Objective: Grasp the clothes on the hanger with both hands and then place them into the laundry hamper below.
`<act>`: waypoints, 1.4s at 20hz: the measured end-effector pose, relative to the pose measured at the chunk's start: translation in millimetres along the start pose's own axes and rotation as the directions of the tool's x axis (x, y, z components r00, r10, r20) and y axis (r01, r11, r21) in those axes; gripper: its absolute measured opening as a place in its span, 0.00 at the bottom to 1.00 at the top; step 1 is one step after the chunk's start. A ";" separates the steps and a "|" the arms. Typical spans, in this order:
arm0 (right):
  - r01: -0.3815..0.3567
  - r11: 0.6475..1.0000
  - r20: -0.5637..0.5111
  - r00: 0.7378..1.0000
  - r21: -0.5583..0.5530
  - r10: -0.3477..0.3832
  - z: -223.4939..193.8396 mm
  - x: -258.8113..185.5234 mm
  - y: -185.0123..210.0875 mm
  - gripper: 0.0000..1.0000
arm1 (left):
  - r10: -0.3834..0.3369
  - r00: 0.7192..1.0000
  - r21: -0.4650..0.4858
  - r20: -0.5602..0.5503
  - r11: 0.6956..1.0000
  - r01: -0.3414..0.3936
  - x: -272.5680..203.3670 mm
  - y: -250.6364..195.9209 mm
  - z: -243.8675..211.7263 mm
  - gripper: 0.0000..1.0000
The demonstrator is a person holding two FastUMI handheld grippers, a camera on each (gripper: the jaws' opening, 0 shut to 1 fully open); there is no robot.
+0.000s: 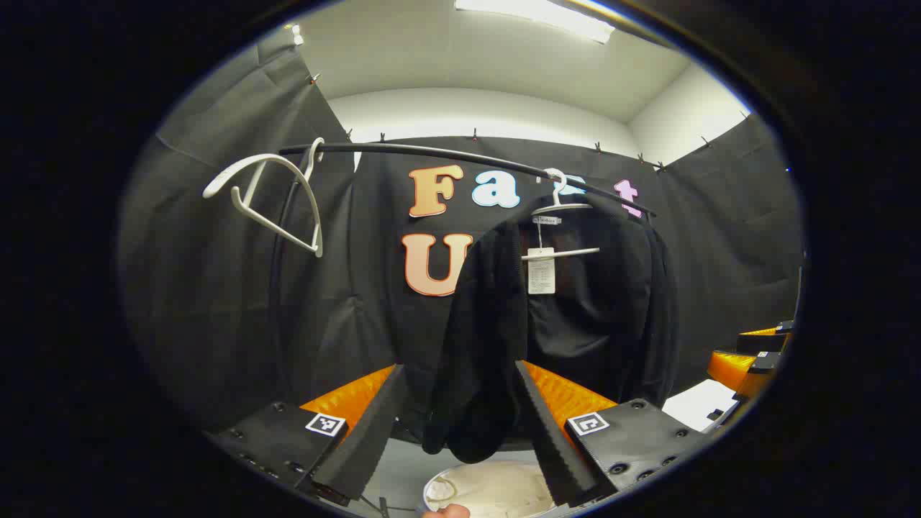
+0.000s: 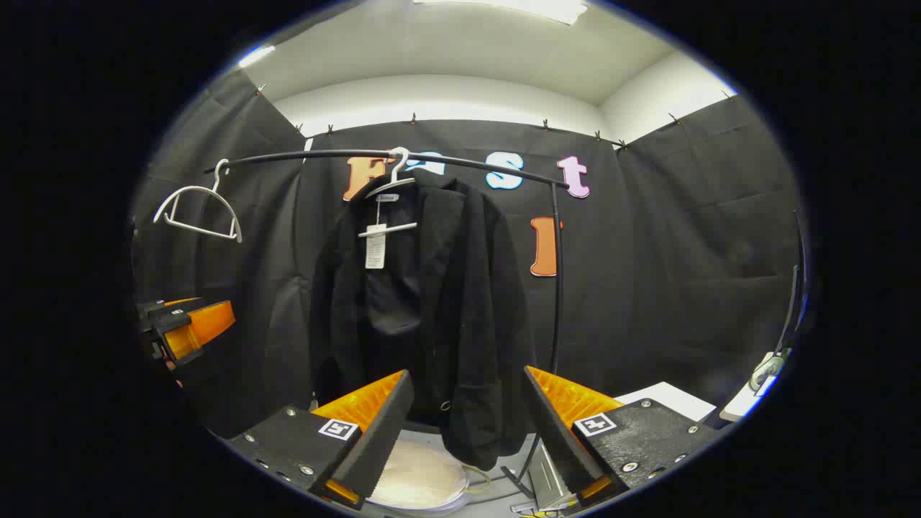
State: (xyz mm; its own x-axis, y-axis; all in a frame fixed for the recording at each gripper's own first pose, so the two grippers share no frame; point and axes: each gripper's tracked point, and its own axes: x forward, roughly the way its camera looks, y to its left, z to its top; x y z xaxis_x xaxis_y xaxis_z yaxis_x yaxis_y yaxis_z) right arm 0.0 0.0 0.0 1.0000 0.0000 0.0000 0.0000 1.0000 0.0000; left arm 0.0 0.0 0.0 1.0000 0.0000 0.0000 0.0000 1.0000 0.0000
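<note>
Both grippers I hold spread wide, empty: left gripper (image 1: pixel 460 432) | right gripper (image 2: pixel 468 424) | black jacket (image 2: pixel 432 302) hangs on hanger (image 2: pixel 392 180) | hamper (image 2: pixel 417 482) below.

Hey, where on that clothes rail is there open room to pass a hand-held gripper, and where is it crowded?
Free: the rail stretch between the empty white hanger and the black jacket, and the short bare stretch from the jacket to the rail's upright post. Crowded: under the jacket, its hem hanging just above the laundry hamper.
</note>
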 end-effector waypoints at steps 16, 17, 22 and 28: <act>-0.130 0.984 -0.019 0.991 0.123 0.133 -16.1 40.2 -79.0 0.94 | 0.174 0.985 0.108 0.015 0.979 -0.175 2.4 -74.8 16.6 0.93; -0.125 0.984 -0.017 0.992 0.129 0.128 -16.6 41.2 -84.0 0.94 | 0.168 0.986 0.113 0.021 0.979 -0.170 5.0 -83.3 16.8 0.96; -0.080 0.987 -0.023 0.996 0.139 0.084 -17.9 44.4 -106.4 0.93 | 0.093 0.994 0.138 0.048 0.985 -0.099 21.5 -122.4 22.5 0.94; -0.063 0.987 -0.016 0.998 0.148 0.066 -8.9 45.7 -93.6 0.93 | 0.056 0.997 0.119 0.054 0.991 -0.063 27.2 -120.8 21.7 0.99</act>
State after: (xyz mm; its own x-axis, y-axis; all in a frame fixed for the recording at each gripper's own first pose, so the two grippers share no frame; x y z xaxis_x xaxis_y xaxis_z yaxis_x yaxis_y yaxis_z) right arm 45.7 -93.6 -8.9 0.9977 0.0664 -0.0155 -0.0634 0.9869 0.1484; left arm 27.2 -120.8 21.7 0.9969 0.0564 0.0540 -0.0625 0.9909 0.1192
